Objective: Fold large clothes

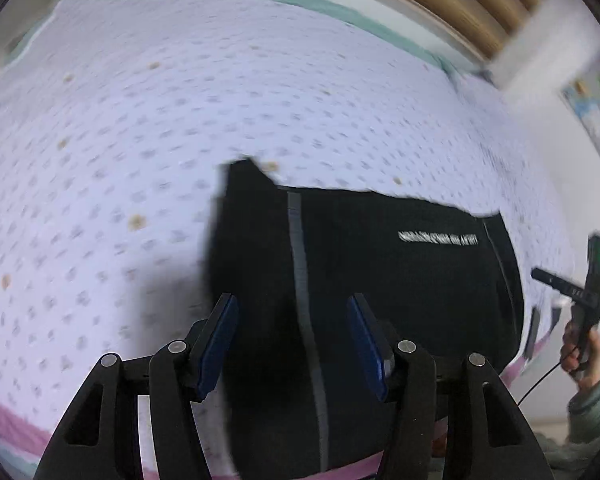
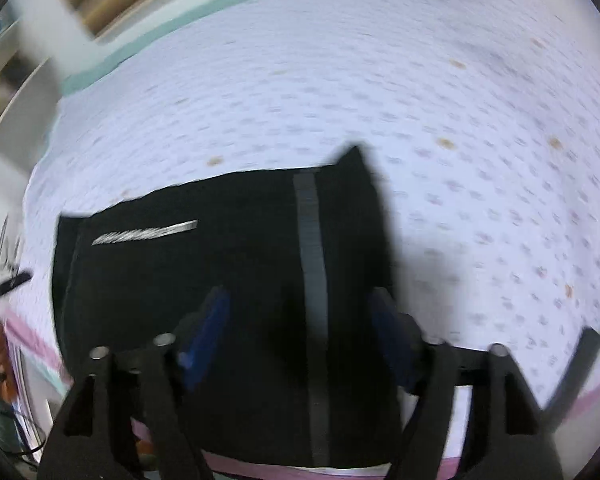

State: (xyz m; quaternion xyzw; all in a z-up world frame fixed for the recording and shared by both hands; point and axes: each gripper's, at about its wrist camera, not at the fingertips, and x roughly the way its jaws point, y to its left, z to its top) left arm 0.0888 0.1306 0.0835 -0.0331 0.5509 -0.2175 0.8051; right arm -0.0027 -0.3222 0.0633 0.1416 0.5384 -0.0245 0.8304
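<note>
bare patterned bedsheet lies open around the folded black garment.

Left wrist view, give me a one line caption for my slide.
Open left tongs hover over a folded black garment with a grey stripe, lying on a dotted white bedspread.

Matt black cloth garment lies on soft dotted cotton bedsheet.

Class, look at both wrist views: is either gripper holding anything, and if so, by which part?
Nothing is held. The left gripper and right gripper are both open above the folded black garment, jaws apart.
</note>
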